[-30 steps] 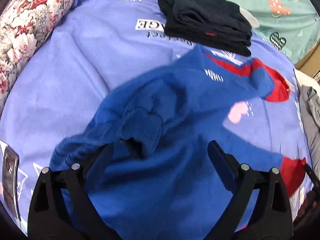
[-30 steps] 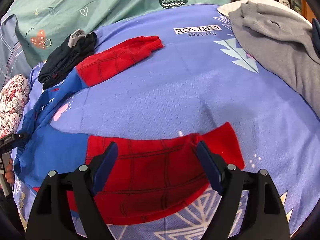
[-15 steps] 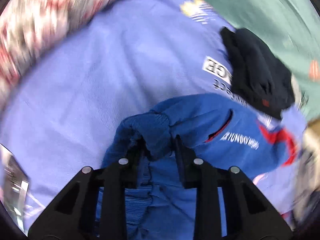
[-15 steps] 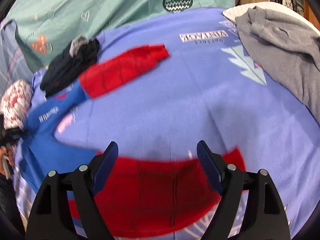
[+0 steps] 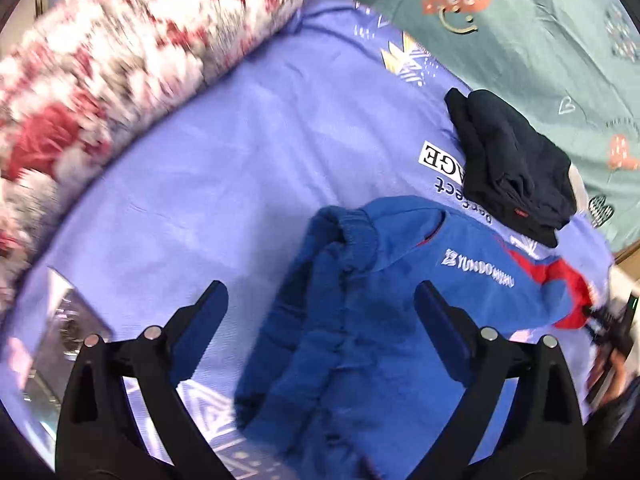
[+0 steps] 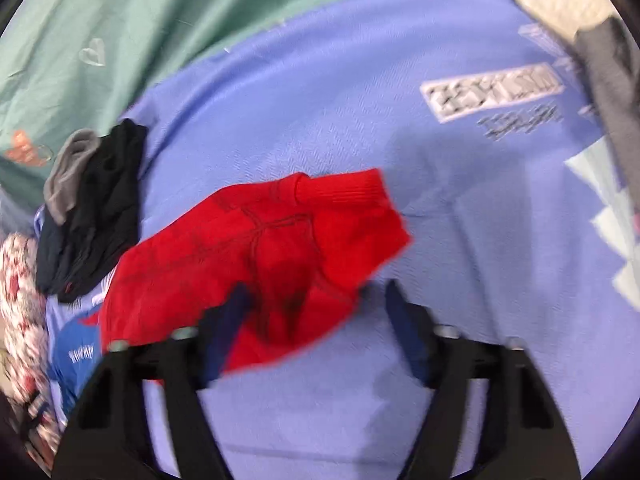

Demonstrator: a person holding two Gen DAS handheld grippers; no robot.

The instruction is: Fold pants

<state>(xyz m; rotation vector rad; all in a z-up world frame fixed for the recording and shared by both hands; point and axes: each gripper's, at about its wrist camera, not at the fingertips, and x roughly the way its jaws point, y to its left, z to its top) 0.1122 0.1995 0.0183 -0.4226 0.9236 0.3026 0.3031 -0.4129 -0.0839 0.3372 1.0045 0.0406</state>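
Left gripper point(image 5: 320, 312): jaws opening wide, nothing pinched; the blue waistband point(image 5: 352, 236) of the pants lies bunched between the tips and just beyond them, free on the bedspread.
Right gripper point(image 6: 316, 312): jaws closing; the red leg cuffs point(image 6: 280, 248) sit between the tips, one finger point(image 6: 228, 320) against the cloth, though blur hides whether the pads press yet.
Pants point(image 5: 360, 340): blue at the waist, red at the legs, lying across the middle of the purple bedspread point(image 5: 200, 160), the two legs apparently stacked.
Step in hand: judged to be carrying the cuff end over toward the waist for a crosswise fold.
Doing it well: bite both red layers together near the hem, lift just clear, and lay them square on the waistband; flatten the bunched waistband first.
Risk: catching a single layer would skew the fold.
Farther back: folded dark garment point(image 5: 516, 172) toward the bedspread's far edge, floral pillow point(image 5: 120, 60) at its far left corner; keep clear of both.
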